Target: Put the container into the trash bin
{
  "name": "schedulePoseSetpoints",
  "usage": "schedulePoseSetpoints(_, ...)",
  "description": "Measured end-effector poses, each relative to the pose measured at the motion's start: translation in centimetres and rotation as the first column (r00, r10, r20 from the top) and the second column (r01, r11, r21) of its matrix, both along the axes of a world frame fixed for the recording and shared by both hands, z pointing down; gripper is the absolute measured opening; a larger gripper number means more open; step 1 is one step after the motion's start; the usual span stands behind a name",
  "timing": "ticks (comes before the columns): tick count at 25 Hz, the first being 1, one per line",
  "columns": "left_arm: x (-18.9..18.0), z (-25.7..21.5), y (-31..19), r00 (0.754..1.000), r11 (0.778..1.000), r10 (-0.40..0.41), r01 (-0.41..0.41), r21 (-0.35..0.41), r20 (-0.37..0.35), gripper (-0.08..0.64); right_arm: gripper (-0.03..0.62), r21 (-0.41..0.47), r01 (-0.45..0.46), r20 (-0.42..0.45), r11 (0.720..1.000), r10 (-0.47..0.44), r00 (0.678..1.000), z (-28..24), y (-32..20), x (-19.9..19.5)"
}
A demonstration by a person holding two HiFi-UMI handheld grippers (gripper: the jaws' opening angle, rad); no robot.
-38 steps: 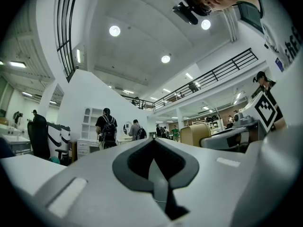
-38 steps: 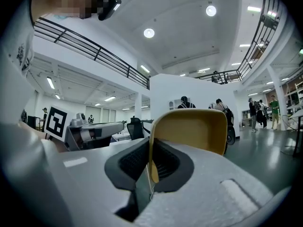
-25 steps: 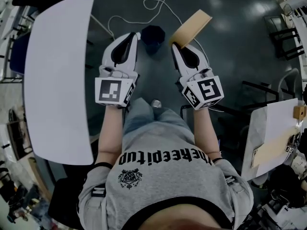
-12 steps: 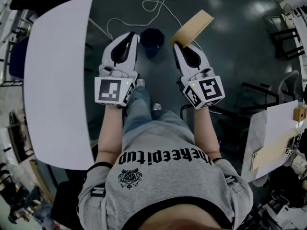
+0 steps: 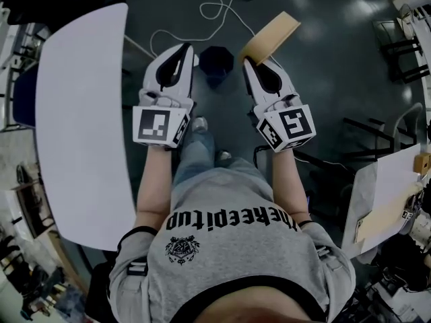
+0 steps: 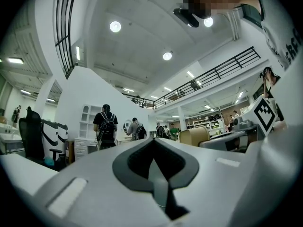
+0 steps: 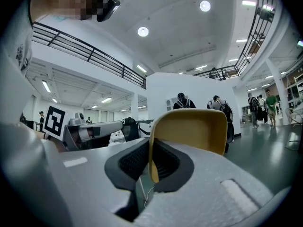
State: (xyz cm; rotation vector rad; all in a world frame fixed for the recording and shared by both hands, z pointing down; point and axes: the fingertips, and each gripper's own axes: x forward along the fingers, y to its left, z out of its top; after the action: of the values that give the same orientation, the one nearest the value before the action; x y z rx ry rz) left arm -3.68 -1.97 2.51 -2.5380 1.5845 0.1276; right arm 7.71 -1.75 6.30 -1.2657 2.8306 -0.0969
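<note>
Right gripper (image 5: 250, 63): clenched on one thin side wall of the tan container (image 5: 270, 37). In the right gripper view the wall's edge (image 7: 152, 160) stands between the dark pads, and the open tray rises beyond them.

Left gripper (image 5: 183, 51): closed with nothing in it. In the left gripper view its pads (image 6: 154, 167) meet along a line.

Container, position: in the air past the right gripper's tips, tilted, not yet over the trash bin (image 5: 215, 56).

Trash bin, position: dark, on the floor (image 5: 323, 66), seen between the two grippers' tips and well off the long edge of the white table (image 5: 81, 113).

Stage (judged): carrying – the drop into the bin remains.

Risk 1: a grip on a single wall lets the tray pivot or slip, if the gripper swings quickly.

Risk 2: the bin's mouth looks narrow against the tray, so an early or off-centre release would put it on the rim or the floor.

Risk 3: a white cable (image 5: 219, 5) lies on the floor beyond the bin – a snag for a foot.
</note>
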Motion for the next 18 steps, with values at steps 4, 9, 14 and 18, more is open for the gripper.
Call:
schedulePoseSetpoints(4,-0.8,-0.2,-2.7,1.0,1.0,0.022,-0.022,-0.001,0.002,0.02,0.017,-0.003,-0.015,0.001,1.0,0.015,1.0,-0.2,-2.4,-1.0)
schedulePoseSetpoints(9,-1.6,-0.2,-5.8,0.999,0.999,0.048,-0.048,-0.006,0.004,0.02,0.017,-0.014,-0.035,0.003,0.999,0.035,0.999,0.0,-5.1,-1.9)
schedulePoseSetpoints(14,-2.3,0.2,-8.6,0.997,0.997,0.078,-0.078,-0.012,0.002,0.02,0.017,-0.025,-0.058,-0.002,0.998,0.058,0.998,0.5,-7.6,-2.9)
schedulePoseSetpoints(18,-3.1,0.8,-10.5,0.995,0.995,0.098,-0.098,-0.023,0.002,0.02,0.017,-0.039,-0.08,-0.002,0.996,0.08,0.997,1.1,-9.1,-3.6)
